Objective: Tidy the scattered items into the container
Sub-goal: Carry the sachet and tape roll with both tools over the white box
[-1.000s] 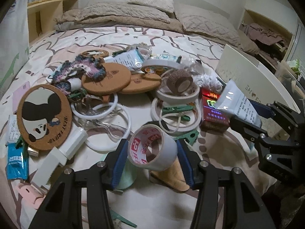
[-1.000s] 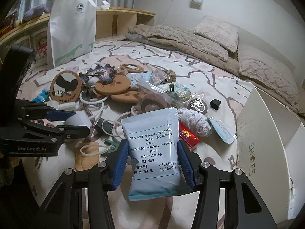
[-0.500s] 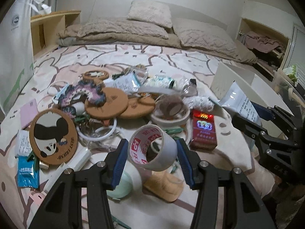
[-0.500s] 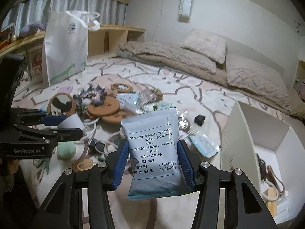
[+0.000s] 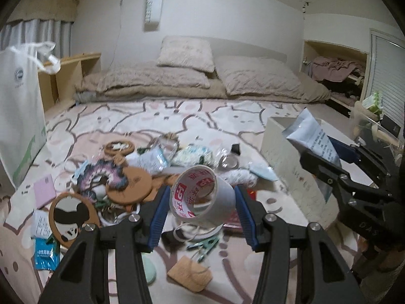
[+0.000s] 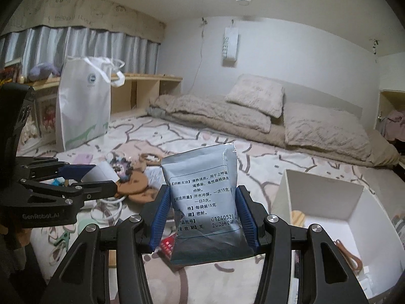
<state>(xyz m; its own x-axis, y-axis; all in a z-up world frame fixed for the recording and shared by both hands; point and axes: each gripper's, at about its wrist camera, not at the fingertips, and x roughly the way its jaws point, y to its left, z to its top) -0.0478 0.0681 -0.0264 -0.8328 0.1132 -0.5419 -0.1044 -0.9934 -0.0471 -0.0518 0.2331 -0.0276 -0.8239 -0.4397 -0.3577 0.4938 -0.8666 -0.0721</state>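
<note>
While both grippers hang above the bed, the white box (image 6: 326, 197) sits open at the right, plain-walled, with a brown loop and a pale wooden piece on its floor; its near corner is cut off by the frame edge. Next in size, the silver-grey medicine sachet (image 6: 202, 202), printed with black Chinese text, stands upright between the blue pads of the right gripper (image 6: 202, 215), pinched at both side edges, its bottom fold sagging below the fingers. It is up in the air, just left of the box opening. Then the tape roll (image 5: 202, 197), white with red lettering, tilted with its hollow core facing the camera: the left gripper (image 5: 201, 215) is closed on its outer wall from both sides, carrying it over the clutter. Behind it, cork coasters (image 5: 129, 185) and the panda coaster (image 5: 73, 217) lie on the sheet; smaller bits there blur together.
</note>
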